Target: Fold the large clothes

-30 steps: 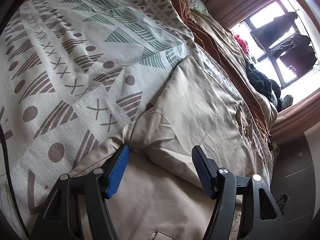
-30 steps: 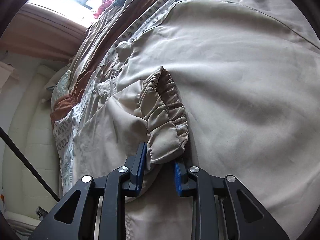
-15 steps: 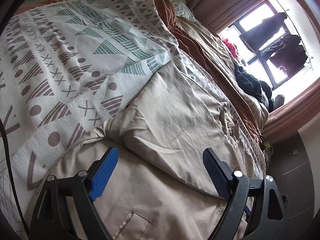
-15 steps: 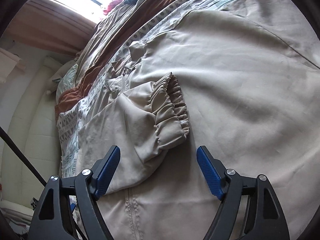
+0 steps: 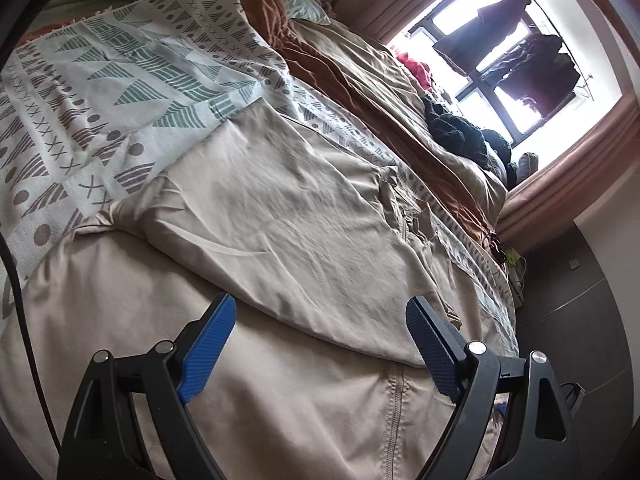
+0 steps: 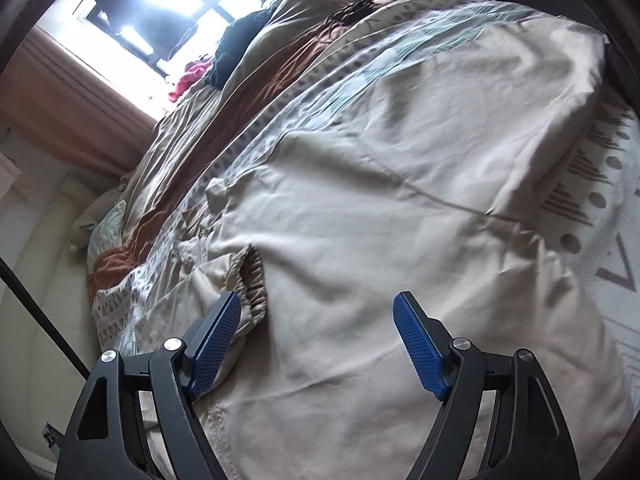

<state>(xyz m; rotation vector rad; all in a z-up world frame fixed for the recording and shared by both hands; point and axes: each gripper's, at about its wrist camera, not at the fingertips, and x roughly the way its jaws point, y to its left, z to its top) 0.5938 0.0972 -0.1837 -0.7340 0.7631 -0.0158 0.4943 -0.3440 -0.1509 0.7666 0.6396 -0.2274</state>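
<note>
Two views. Left wrist: my left gripper (image 5: 320, 344) hangs spread wide, holding nothing, over a beige jacket (image 5: 280, 216) lying on the patterned bedspread (image 5: 100, 92), one sleeve folded across its body. Right wrist: my right gripper (image 6: 318, 340) is likewise agape and empty; the elastic cuff (image 6: 252, 280) lies just beside its left finger (loose). I judge slippery fabric could slide, undoing the sleeve fold.
</note>
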